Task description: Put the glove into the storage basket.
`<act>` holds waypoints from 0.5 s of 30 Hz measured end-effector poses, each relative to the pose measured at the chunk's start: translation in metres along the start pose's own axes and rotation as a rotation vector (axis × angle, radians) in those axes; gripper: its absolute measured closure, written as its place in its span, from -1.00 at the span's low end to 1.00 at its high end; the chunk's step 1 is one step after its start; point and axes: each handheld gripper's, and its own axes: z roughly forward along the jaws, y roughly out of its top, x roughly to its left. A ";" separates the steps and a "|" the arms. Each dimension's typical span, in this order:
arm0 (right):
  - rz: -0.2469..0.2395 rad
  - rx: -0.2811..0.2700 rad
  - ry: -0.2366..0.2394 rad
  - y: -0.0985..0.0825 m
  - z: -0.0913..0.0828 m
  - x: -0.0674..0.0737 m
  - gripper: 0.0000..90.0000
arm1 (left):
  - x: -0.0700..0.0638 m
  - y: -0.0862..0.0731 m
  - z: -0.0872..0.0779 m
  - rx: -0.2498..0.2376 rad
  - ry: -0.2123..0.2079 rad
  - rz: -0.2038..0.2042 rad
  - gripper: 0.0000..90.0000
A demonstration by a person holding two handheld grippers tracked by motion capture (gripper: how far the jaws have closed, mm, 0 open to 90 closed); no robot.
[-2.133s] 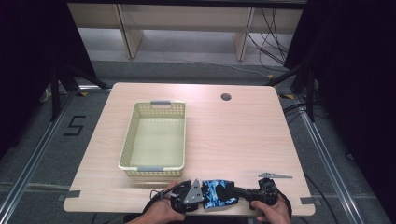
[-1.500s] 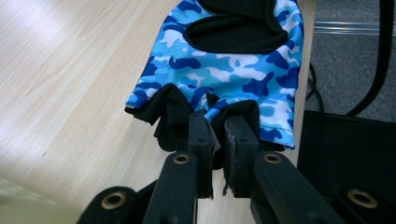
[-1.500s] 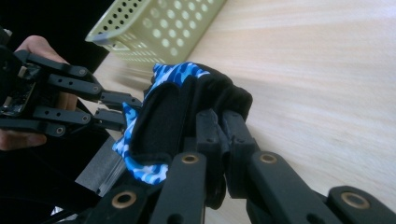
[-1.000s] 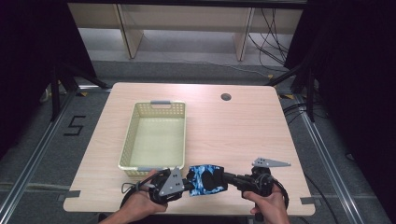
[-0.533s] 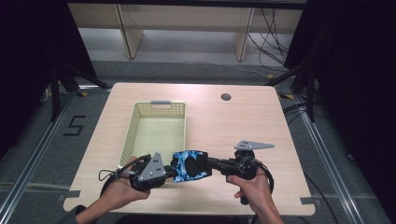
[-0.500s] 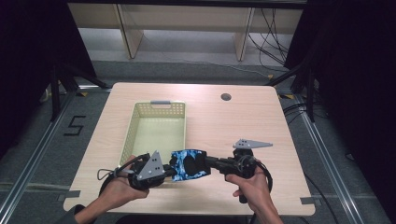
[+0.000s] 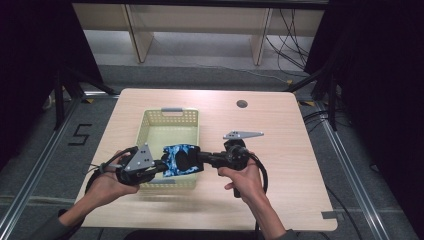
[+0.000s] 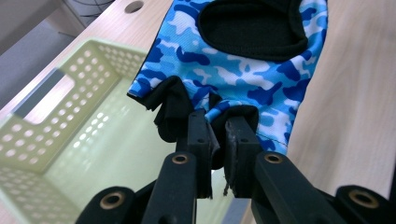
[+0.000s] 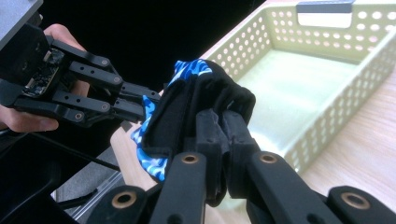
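A blue camouflage glove with black trim (image 7: 180,160) hangs stretched between both grippers over the near end of the pale green basket (image 7: 170,120). My left gripper (image 7: 159,167) is shut on the glove's finger end (image 8: 219,112). My right gripper (image 7: 197,158) is shut on the glove's black cuff end (image 9: 215,107). In the right gripper view the left gripper (image 9: 140,105) comes in from the left, pinching the blue fabric. The basket (image 8: 56,121) lies open below the glove, and its inside (image 9: 308,79) looks bare.
The basket stands left of the middle of a light wooden table (image 7: 280,145). A round cable hole (image 7: 242,104) sits near the far edge. Shelving and cables stand on the floor beyond the table.
Both grippers have carried the glove from the table's near edge up and to the left. It now hangs above the basket's near end.
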 end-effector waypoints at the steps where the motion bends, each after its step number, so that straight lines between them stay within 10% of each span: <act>1: 0.000 0.003 -0.004 0.002 0.004 0.000 0.94 | 0.003 -0.002 0.000 0.000 0.002 -0.010 0.81; 15: 0.040 0.059 -0.029 0.018 0.062 -0.013 0.94 | 0.038 -0.031 0.009 0.110 0.022 -0.065 0.81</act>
